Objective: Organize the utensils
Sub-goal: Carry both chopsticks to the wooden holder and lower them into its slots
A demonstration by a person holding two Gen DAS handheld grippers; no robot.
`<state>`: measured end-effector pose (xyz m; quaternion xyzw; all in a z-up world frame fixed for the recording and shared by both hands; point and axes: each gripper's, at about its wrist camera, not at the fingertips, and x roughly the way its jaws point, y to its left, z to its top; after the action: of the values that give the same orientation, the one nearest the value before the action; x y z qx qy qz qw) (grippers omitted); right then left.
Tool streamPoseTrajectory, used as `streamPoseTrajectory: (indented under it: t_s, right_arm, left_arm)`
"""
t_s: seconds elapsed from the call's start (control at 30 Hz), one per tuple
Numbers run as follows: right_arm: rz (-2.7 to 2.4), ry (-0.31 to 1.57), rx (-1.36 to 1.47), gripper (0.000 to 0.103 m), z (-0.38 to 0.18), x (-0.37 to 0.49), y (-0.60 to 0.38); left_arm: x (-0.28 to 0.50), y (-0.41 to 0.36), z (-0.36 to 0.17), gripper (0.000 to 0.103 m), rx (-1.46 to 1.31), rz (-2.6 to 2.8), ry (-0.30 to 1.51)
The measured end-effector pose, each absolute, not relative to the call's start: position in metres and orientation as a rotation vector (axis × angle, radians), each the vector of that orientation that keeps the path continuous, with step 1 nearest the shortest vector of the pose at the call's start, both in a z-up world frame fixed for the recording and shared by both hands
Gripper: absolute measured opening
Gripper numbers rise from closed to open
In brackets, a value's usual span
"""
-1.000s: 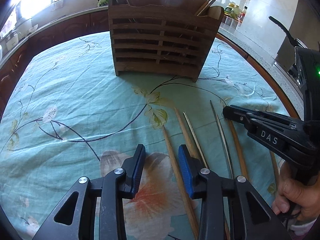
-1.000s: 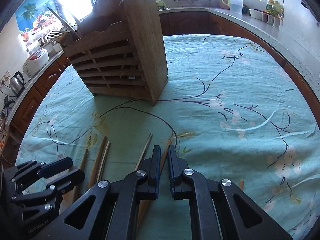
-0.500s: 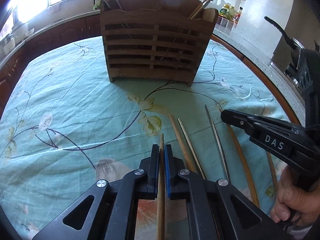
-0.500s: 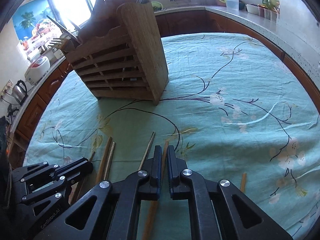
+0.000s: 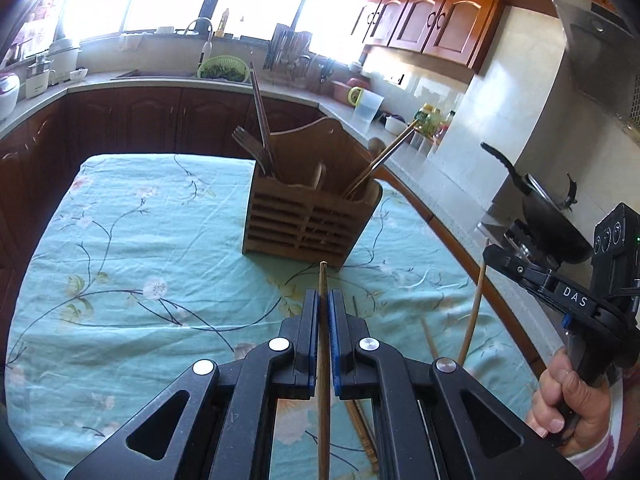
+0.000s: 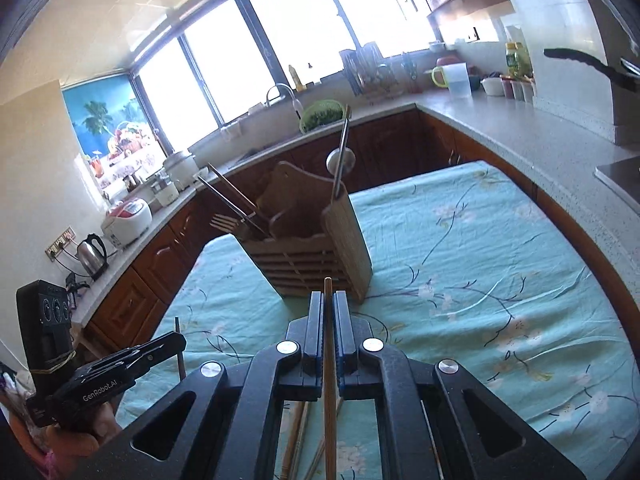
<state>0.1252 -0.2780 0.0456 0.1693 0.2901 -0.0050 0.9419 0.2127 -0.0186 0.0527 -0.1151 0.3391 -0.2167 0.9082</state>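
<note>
Now two grippers, left gripper point(image 5: 324, 300) clenched on one chopstick point(image 5: 322, 280), right gripper point(image 6: 328, 300) on another chopstick point(image 6: 328, 286), perhaps four loose chopsticks point(image 6: 294, 436).

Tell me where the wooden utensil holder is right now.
The wooden utensil holder stands upright on the floral tablecloth, centre of both wrist views, just beyond both held chopsticks.

Home kitchen, sink point(image 5: 152, 76), wooden cabinets point(image 5: 432, 20), wok point(image 5: 548, 216)
</note>
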Motion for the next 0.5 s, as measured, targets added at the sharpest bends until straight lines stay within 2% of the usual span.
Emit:
streamPoseTrajectory:
  t_s: [0.23, 0.5]
  right_arm:
    - [-0.006, 0.485, 0.312, 0.004, 0.089, 0.11, -0.273]
    - [-0.005, 0.444, 0.291, 0.004, 0.106, 0.115, -0.273]
  left_arm:
    - [0.183, 0.004, 0.082, 0.003, -0.253, -0.457, 0.624]
    - [0.172, 0.016, 0.103, 0.003, -0.259, -0.433, 0.547]
